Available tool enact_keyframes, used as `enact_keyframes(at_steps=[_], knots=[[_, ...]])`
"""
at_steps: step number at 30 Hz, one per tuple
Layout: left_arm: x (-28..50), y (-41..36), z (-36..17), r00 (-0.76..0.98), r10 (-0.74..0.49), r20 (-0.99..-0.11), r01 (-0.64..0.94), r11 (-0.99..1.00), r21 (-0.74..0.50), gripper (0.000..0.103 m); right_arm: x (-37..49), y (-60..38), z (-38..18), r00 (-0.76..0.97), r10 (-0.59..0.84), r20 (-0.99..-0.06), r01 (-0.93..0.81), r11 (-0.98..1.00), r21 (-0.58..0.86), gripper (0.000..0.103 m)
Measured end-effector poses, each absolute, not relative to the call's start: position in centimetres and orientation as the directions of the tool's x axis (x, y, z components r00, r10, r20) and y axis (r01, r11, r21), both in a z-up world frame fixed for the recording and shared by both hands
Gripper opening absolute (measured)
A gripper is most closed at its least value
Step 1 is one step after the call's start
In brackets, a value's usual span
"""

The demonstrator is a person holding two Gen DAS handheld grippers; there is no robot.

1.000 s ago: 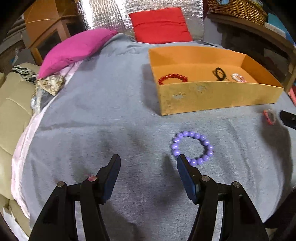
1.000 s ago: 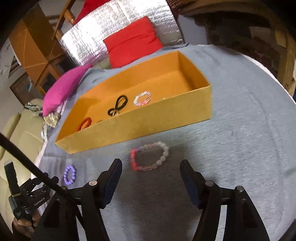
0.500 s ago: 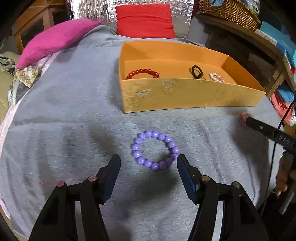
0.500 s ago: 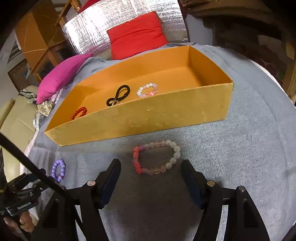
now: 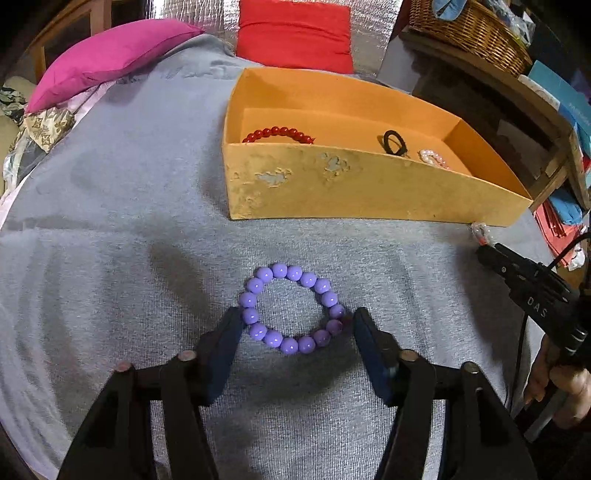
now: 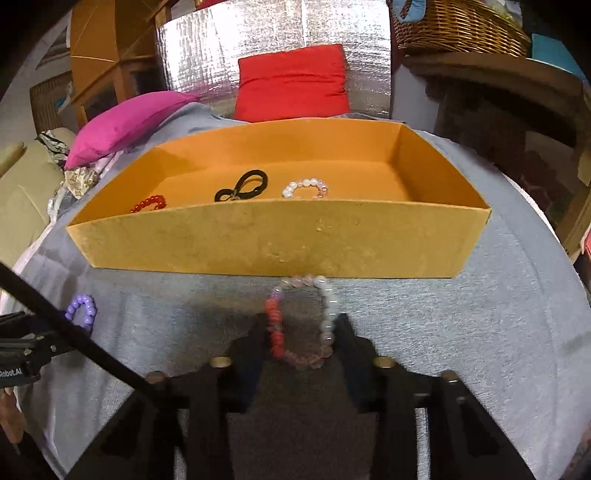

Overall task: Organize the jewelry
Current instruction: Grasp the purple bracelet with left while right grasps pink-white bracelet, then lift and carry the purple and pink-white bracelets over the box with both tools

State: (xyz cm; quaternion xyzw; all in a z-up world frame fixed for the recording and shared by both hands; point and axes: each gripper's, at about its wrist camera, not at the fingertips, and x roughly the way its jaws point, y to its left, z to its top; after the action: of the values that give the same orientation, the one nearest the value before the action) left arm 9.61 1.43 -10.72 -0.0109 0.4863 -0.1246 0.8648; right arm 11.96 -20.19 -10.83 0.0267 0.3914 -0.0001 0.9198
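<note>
A purple bead bracelet [image 5: 291,308] lies on the grey cloth between the fingers of my left gripper [image 5: 297,319]. Its jaws are closing, and the pads stand right beside the beads without squeezing them. In the right wrist view a bracelet of red, pink and white beads [image 6: 301,325] sits between the fingers of my right gripper [image 6: 301,332]. Those jaws are closing too, and they press the ring into a tall oval. Just behind both stands the orange box [image 5: 369,184] with a red bead bracelet [image 5: 277,133], a black hair tie [image 5: 394,142] and a pale pearl bracelet [image 5: 434,158] inside.
A pink cushion [image 5: 110,55] and a red cushion [image 5: 295,33] lie at the far edge of the grey cloth [image 5: 110,221]. A wicker basket [image 5: 469,33] sits on a wooden shelf at the right. A hand [image 5: 561,384] holds the right gripper's body.
Both grippers came forward and down until each bracelet lay between its fingers. The right jaws closed and squeezed their bracelet narrow; the left jaws narrowed slightly.
</note>
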Motion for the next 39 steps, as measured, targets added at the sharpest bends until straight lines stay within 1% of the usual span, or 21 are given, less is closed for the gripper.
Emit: enact_keyframes(at_steps=[1,2,4,5,7,8,11,16,19,24,27,31,33,37,39], knots=[[9.6,1.4,-10.7,0.498,-0.229,-0.836,0.21,0.968,-0.14,0.046,12.0,-20.4,-10.8,0.691,0.019,-0.722,0.026,0.998,0.051,0.03],[9.5,1.4,-10.7,0.501,-0.231,-0.834,0.213,0.967,-0.14,0.043,12.0,-20.5,-10.8,0.691,0.018,-0.723,0.029,0.998,0.052,0.028],[9.5,1.5,-10.6,0.504,-0.243,-0.829,0.221,0.964,-0.148,0.024,12.0,-20.6,-10.7,0.688,0.019,-0.725,0.031,0.998,0.056,0.026],[9.5,1.5,-10.6,0.504,-0.25,-0.827,0.225,0.962,-0.154,0.022,11.9,-20.6,-10.6,0.687,0.019,-0.726,0.031,0.998,0.055,0.023],[9.4,1.3,-10.5,0.5,-0.271,-0.822,0.244,0.955,-0.167,0.011,11.8,-20.6,-10.5,0.682,0.017,-0.732,0.033,0.998,0.053,0.021],[9.4,1.2,-10.5,0.495,-0.283,-0.822,0.257,0.951,-0.173,0.01,11.7,-20.6,-10.5,0.678,0.021,-0.734,0.033,0.998,0.059,0.021],[9.4,1.0,-10.3,0.495,-0.294,-0.818,0.279,0.945,-0.171,0.01,11.4,-20.5,-10.3,0.666,0.034,-0.745,0.033,0.997,0.075,0.018],[9.3,2.0,-9.9,0.5,-0.313,-0.808,0.271,0.942,-0.198,0.009,11.1,-20.6,-10.1,0.647,0.068,-0.759,0.032,0.993,0.116,0.018],[9.1,2.1,-9.4,0.514,-0.317,-0.797,0.282,0.94,-0.193,0.009,11.0,-21.2,-10.1,0.634,0.094,-0.767,0.046,0.986,0.159,0.018],[8.5,1.9,-8.6,0.525,-0.334,-0.782,0.303,0.933,-0.195,0.01,10.7,-22.2,-9.7,0.623,0.179,-0.761,0.042,0.964,0.261,0.017],[7.9,1.7,-8.0,0.535,-0.347,-0.77,0.314,0.928,-0.2,0.009,10.4,-22.5,-9.5,0.62,0.228,-0.751,0.027,0.95,0.311,0.015],[7.2,1.1,-7.4,0.546,-0.36,-0.756,0.336,0.921,-0.196,0.009,10.2,-22.9,-9.3,0.616,0.294,-0.731,0.011,0.924,0.381,0.014],[6.9,0.7,-7.2,0.55,-0.363,-0.752,0.345,0.919,-0.191,0.009,10.2,-22.8,-9.2,0.619,0.308,-0.723,0.004,0.919,0.395,0.011],[6.6,0.2,-6.7,0.559,-0.379,-0.737,0.356,0.913,-0.199,0.009,10.0,-22.8,-8.7,0.63,0.372,-0.682,-0.031,0.889,0.457,0.011],[6.5,-0.1,-6.4,0.568,-0.379,-0.731,0.36,0.913,-0.193,0.01,9.9,-22.8,-8.3,0.642,0.407,-0.65,-0.05,0.868,0.494,0.008]])
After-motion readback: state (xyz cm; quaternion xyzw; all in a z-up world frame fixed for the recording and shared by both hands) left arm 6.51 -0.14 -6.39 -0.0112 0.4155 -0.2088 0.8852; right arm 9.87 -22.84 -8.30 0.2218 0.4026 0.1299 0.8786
